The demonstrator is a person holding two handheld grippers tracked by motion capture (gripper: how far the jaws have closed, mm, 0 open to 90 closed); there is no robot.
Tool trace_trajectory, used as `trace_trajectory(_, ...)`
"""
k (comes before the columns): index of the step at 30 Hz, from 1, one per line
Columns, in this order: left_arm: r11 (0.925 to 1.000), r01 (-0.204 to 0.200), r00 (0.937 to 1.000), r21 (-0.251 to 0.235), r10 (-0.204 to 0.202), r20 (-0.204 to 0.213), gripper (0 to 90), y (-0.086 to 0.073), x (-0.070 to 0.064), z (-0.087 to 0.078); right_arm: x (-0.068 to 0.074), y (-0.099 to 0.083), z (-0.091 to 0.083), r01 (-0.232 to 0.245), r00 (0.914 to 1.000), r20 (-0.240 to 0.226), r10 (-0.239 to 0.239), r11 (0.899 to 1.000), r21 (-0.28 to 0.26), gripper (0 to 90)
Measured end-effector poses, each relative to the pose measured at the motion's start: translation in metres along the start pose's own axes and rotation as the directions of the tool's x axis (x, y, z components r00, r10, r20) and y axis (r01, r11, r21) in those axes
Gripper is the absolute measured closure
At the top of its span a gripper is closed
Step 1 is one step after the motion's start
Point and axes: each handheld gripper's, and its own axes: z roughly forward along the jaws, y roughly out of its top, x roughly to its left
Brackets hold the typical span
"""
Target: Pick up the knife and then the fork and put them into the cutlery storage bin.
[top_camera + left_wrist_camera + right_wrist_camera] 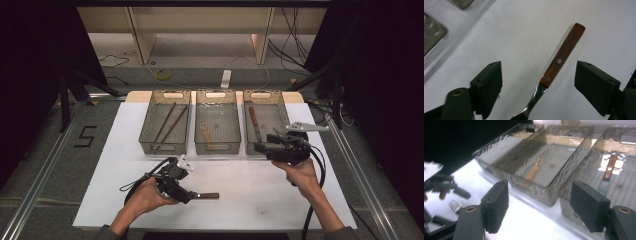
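Observation:
A utensil with a wooden handle (562, 55) and a shiny metal neck lies flat on the white mat (250, 190). My left gripper (537, 85) is open, one jaw on each side of the handle and neither touching it. From above, the left gripper (189, 194) sits low at the front left, with the handle (209, 195) sticking out to its right. My right gripper (261, 147) is open and holds nothing, hovering at the front wall of the right bin (280, 100). In its own view, the right gripper (539, 205) faces the bins.
Three clear bins stand in a row at the back of the mat. The left bin (150, 131) holds long dark sticks, the middle bin (217, 149) a small wooden fork (534, 171), the right bin a brown-handled knife (609, 168). Cables trail from both grippers.

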Motion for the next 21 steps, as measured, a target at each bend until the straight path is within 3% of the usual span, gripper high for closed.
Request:
trace_trajectory(3, 0.9997, -0.009, 0.9999, 0.021, 0.008, 0.005, 26.2, 0.002, 0.0, 0.003, 0.006, -0.01, -0.004, 0.02, 0.9998, -0.001, -0.02, 1.0, 0.001, 30.7)
trace_trajectory(7, 0.9981, -0.023, 0.9997, 0.058, 0.022, 0.013, 28.3, 0.004, 0.0, 0.008, 0.008, -0.026, -0.01, -0.01, 0.9995, -0.031, 0.008, 0.999, -0.041, 30.6)
trace_trajectory(16, 0.9933, -0.054, 0.9984, 0.102, 0.052, 0.022, 30.4, 0.007, -0.001, 0.014, 0.015, -0.051, -0.025, -0.011, 0.9996, -0.027, 0.008, 0.995, -0.099, 29.8)
trace_trajectory(21, 0.9851, -0.083, 0.9965, 0.151, 0.083, 0.005, 33.8, 0.008, -0.003, 0.019, 0.02, -0.061, -0.024, 0.009, 0.9998, -0.019, -0.01, 0.997, -0.073, 29.8)
